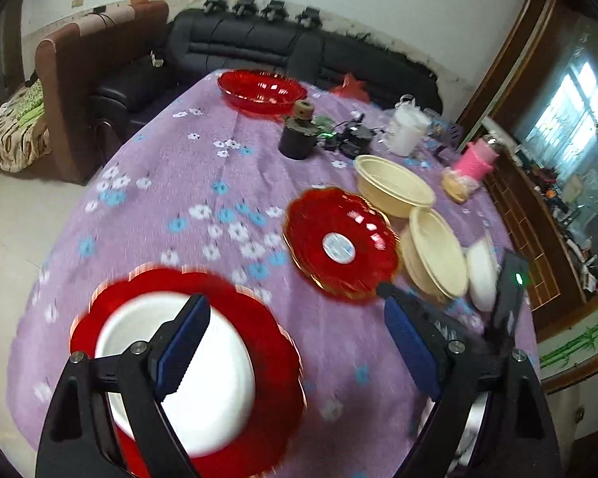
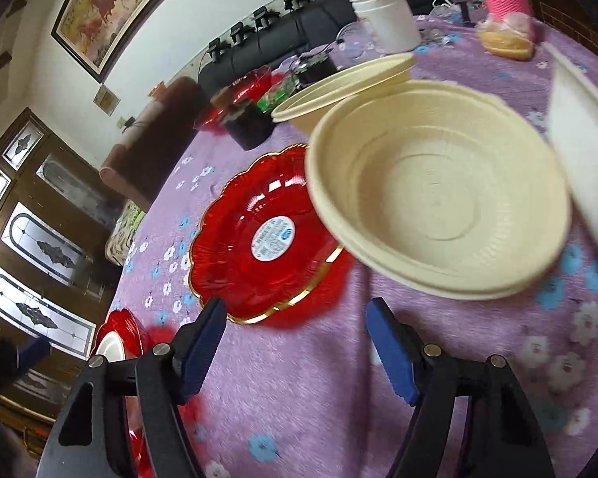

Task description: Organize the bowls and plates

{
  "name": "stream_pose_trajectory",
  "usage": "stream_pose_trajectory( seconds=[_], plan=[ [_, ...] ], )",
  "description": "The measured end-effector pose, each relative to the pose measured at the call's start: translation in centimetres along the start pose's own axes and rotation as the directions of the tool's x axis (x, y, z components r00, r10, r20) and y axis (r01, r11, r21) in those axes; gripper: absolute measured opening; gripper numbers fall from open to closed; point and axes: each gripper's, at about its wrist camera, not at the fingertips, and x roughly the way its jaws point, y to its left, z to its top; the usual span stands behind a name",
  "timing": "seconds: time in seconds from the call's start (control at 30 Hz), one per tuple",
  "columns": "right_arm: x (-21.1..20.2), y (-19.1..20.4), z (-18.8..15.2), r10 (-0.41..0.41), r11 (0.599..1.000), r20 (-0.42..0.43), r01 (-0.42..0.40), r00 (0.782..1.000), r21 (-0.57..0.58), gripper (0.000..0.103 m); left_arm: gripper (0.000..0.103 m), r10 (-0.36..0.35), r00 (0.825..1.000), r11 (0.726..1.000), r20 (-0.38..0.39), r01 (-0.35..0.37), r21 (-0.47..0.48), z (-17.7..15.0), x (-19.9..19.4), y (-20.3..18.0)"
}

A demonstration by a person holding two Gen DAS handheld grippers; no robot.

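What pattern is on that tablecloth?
The tablecloth is purple with small white and blue flowers, clearest in the left wrist view.

Purple flowered cloth [image 1: 203,183] over the counter, black sofa [image 1: 259,40] behind, white tub [image 2: 386,20], dark jar [image 1: 297,139], pink knitted holder [image 1: 476,161], framed painting [image 2: 103,12]

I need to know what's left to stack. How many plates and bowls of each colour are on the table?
Red plates: 2
Red bowl: 1
Cream bowls: 2
White bowls: 2
Total: 7
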Motion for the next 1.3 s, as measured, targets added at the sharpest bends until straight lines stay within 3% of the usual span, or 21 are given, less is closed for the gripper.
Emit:
stream_pose_trajectory(
  seconds=[0.17, 0.33, 0.6, 0.63, 0.7, 0.8, 0.87, 1.0, 1.3],
  plan=[
    [1.5, 0.7, 0.1, -0.017, 1.0, -0.004, 0.017, 1.0, -0.011, 0.078, 0.088, -0.022, 0.992, 1.0, -0.121, 0.019, -0.024, 6.0, 6.9, -0.2],
    [1.9, -0.5, 0.8, 0.002, 1.0, 0.003, -0.002, 1.0, 0.03, 0.076, 0.074, 0.009, 0.971, 1.0, -0.238, -0.01, -0.004, 9.0, 14.7, -1.1],
    [2.3, -2.7, 1.5, 0.063, 0.994, 0.018, -0.065, 0.998, 0.089, 0.05, 0.071, 0.078, 0.947, 0.996, -0.311, -0.06, 0.065, 9.9, 21.0, -2.4],
    [2.3, -2.8, 1.5, 0.065, 0.994, 0.02, -0.067, 0.998, 0.09, 0.048, 0.068, 0.084, 0.944, 0.995, -0.318, -0.062, 0.079, 9.8, 21.5, -2.7],
    [2.3, -3.0, 1.5, 0.066, 0.994, 0.025, -0.068, 0.998, 0.088, 0.04, 0.049, 0.076, 0.938, 0.993, -0.337, -0.043, 0.107, 9.5, 22.3, -3.2],
    [2.6, -3.0, 1.6, 0.055, 0.996, 0.028, -0.057, 0.998, 0.073, 0.03, 0.031, 0.137, 0.937, 0.983, -0.322, -0.09, 0.157, 9.2, 22.4, -3.6],
    [2.6, -3.1, 1.6, 0.045, 0.997, 0.029, -0.047, 0.999, 0.067, 0.026, 0.028, 0.135, 0.936, 0.987, -0.324, -0.096, 0.132, 9.2, 22.0, -3.0],
    [2.5, -2.9, 1.6, 0.072, 0.995, 0.018, -0.073, 0.997, 0.06, 0.024, 0.026, 0.142, 0.94, 0.988, -0.309, -0.116, 0.101, 8.8, 20.3, -2.1],
    [0.0, 0.0, 1.1, 0.17, 0.985, 0.059, -0.17, 0.984, -0.001, 0.024, 0.026, 0.155, 0.968, 0.987, -0.196, -0.143, 0.073, 7.7, 12.0, -0.9]
  ],
)
